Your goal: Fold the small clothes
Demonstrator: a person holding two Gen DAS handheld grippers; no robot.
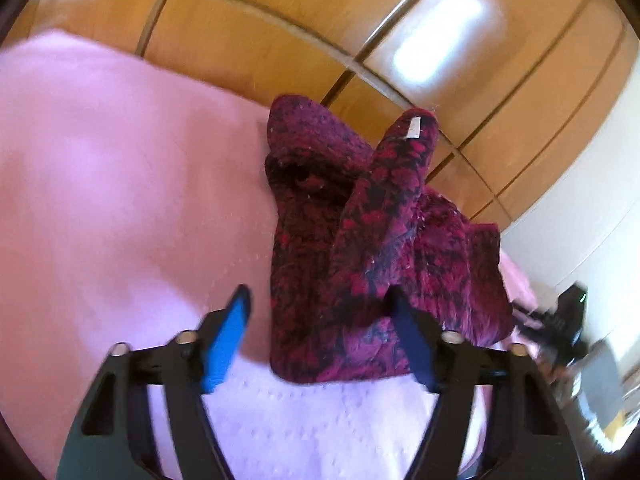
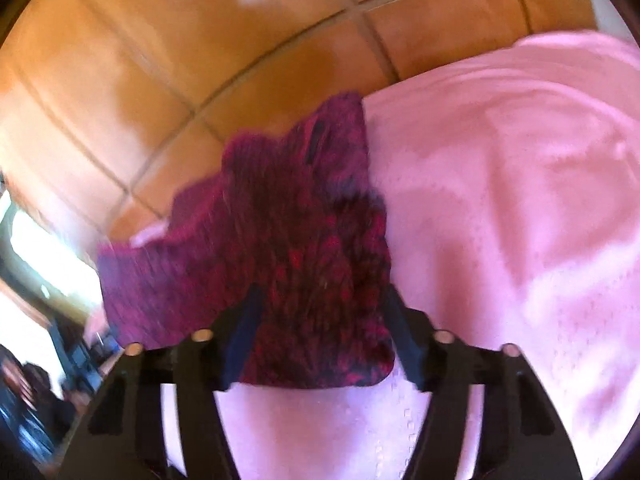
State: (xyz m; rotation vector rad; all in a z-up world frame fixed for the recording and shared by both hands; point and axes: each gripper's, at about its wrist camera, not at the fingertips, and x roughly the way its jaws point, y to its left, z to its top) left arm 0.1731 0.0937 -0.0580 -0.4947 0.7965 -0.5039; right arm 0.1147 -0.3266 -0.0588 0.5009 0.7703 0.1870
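Note:
A dark red and black patterned garment [image 1: 360, 240] lies bunched on a pink bedspread [image 1: 100, 180], with a narrow part bearing a white tag [image 1: 414, 128] laid over it. My left gripper [image 1: 318, 292] hovers at its near edge. The jaws stand apart: the blue-padded left finger [image 1: 228, 336] is over bare bedspread and the right finger [image 1: 404, 320] is over the cloth. In the right wrist view the same garment [image 2: 288, 248] is blurred. It reaches in between the spread fingers of my right gripper [image 2: 322, 290], which do not pinch it.
Glossy wooden panels [image 1: 280, 20] rise behind the bed, also visible in the right wrist view as wooden panels [image 2: 160, 60]. The pink bedspread [image 2: 500, 220] stretches wide to the right there. A blurred black device with a green light [image 1: 572, 312] sits at the right edge.

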